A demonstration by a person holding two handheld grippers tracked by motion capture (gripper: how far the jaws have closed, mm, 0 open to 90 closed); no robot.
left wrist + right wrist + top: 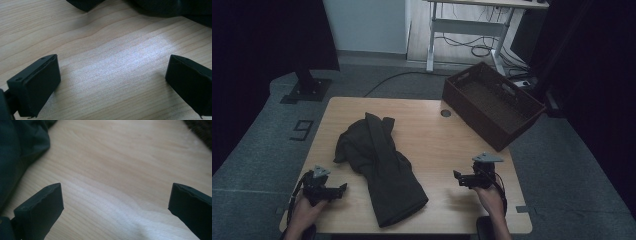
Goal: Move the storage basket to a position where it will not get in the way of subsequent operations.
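A dark green garment lies crumpled on the wooden table, stretching from the middle toward the front edge. My left gripper rests low at the front left, just left of the cloth, jaws wide open over bare wood. The cloth's dark edge runs along the top of the left gripper view. My right gripper sits at the front right, open and empty, pointing toward the garment. Its view has bare wood between the jaws and the garment at the left.
A dark brown woven basket stands tilted on the table's back right corner; its rim shows in the right gripper view. A round cable grommet sits near the back edge. Behind the table are a desk frame and floor cables.
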